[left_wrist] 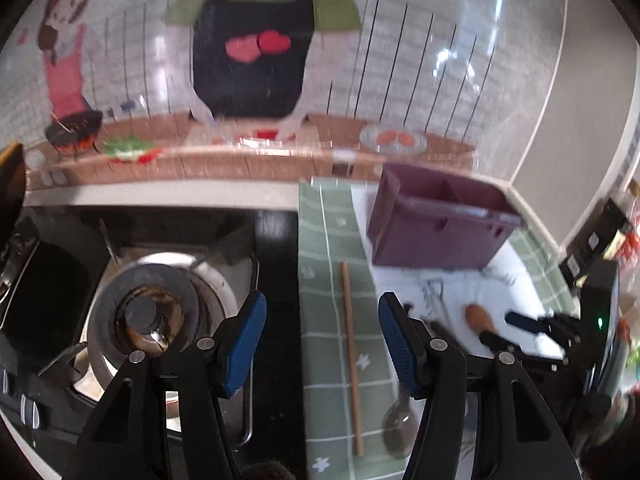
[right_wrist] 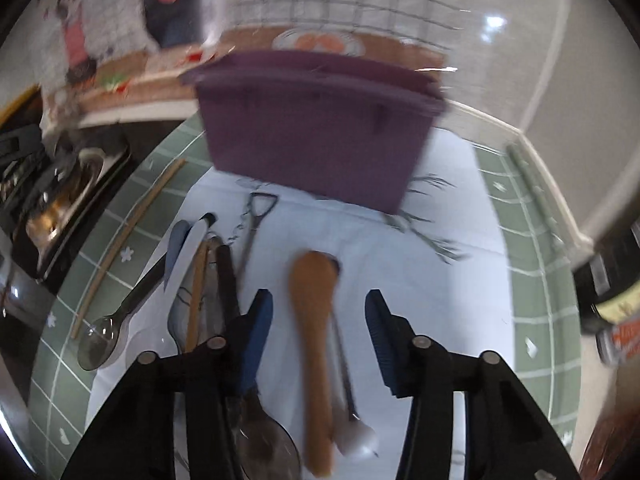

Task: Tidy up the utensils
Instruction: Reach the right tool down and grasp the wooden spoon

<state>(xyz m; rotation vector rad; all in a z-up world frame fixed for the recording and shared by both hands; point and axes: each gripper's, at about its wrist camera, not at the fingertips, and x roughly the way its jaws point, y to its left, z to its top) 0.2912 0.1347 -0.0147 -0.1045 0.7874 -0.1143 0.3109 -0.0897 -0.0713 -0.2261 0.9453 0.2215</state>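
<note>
A purple divided utensil box (left_wrist: 440, 224) stands at the back of a white and green mat (left_wrist: 340, 240); it also shows in the right wrist view (right_wrist: 320, 136). My left gripper (left_wrist: 322, 340) is open above a single wooden chopstick (left_wrist: 351, 356) on the green border. A dark spoon (left_wrist: 398, 426) lies by its right finger. My right gripper (right_wrist: 318, 340) is open and empty, its fingers either side of a wooden spoon (right_wrist: 314, 344). Several more utensils (right_wrist: 200, 280) lie in a heap to its left, with a clear dark spoon (right_wrist: 104, 340) and a chopstick (right_wrist: 128, 240).
A gas hob with a burner (left_wrist: 148, 316) is left of the mat. The tiled wall with a cartoon sticker (left_wrist: 256, 40) runs behind. Bottles and jars (right_wrist: 616, 328) stand at the right edge. The right gripper shows in the left wrist view (left_wrist: 500, 330).
</note>
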